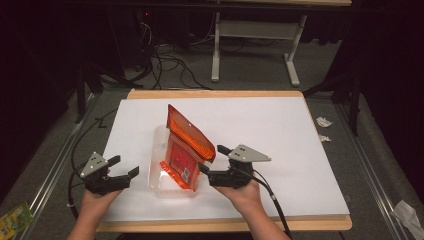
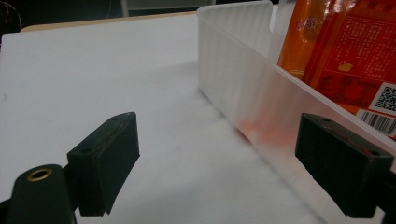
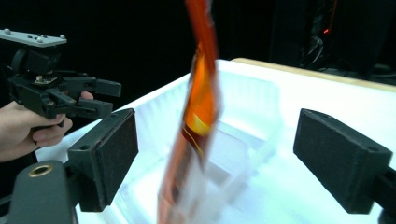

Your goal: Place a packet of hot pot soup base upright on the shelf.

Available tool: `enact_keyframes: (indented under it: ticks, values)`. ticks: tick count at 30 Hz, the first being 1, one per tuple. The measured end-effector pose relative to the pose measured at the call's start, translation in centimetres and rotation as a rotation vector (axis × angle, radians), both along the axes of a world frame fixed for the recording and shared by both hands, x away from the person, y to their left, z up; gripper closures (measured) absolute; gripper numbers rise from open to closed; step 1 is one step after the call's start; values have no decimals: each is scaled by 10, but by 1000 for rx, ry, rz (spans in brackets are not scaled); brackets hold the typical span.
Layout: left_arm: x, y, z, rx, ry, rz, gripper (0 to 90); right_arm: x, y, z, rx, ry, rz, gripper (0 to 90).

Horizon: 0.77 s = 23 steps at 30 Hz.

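An orange pouch (image 1: 182, 150) stands tilted in a clear plastic tray (image 1: 156, 165) on the white sheet, its top bent toward the right. My right gripper (image 1: 212, 158) is open just right of the pouch. In the right gripper view the blurred pouch (image 3: 198, 116) rises between the wide-apart jaws of the right gripper (image 3: 215, 158), and neither pad touches it. My left gripper (image 1: 126, 166) is open left of the tray and holds nothing. The left gripper (image 2: 224, 158) faces the tray wall (image 2: 243, 88), with the pouch (image 2: 345, 51) behind it. The left gripper (image 3: 111, 98) also appears beyond the tray (image 3: 252, 98).
The white sheet (image 1: 260, 130) covers most of the wooden table. Crumpled paper scraps (image 1: 324, 121) lie on the floor to the right, and a green packet (image 1: 15, 217) lies at bottom left. Cables (image 1: 170, 65) and a desk frame (image 1: 295, 65) sit beyond the far edge.
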<state>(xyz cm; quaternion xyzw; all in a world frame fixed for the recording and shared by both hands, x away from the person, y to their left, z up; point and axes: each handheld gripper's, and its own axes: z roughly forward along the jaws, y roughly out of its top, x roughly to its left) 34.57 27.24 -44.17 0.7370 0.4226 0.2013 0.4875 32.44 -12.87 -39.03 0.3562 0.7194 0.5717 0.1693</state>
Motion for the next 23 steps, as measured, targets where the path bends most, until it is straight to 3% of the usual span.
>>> enact_keyframes:
  ticks: [4,8,12,13,15,16,18,21,23]
  values:
    - [0,-1,0,3,-1,-1,143,-15,-38,3,-32,-41,-65,138]
    - [-1,-2,-1,7,2,-5,143,-19,-86,-4,-62,-29,-167,135]
    - [-1,-3,-2,20,8,-5,143,-21,-140,-22,-118,8,-309,100]
    - [-1,-3,-2,31,11,-9,143,-26,-159,-33,-120,17,-361,89]
    - [-2,-4,-3,48,17,-18,143,-34,-179,-49,-129,25,-421,76]
    - [-2,-4,-3,52,16,-17,144,-33,-185,-52,-144,52,-418,58]
    - [-2,-5,-3,54,17,-16,144,-33,-191,-52,-167,43,-444,50]
    - [-5,-6,-2,38,17,7,144,-32,-198,-50,-102,49,-442,38]
    - [-7,-7,-1,41,12,-1,141,-32,-196,-50,-103,44,-426,37]
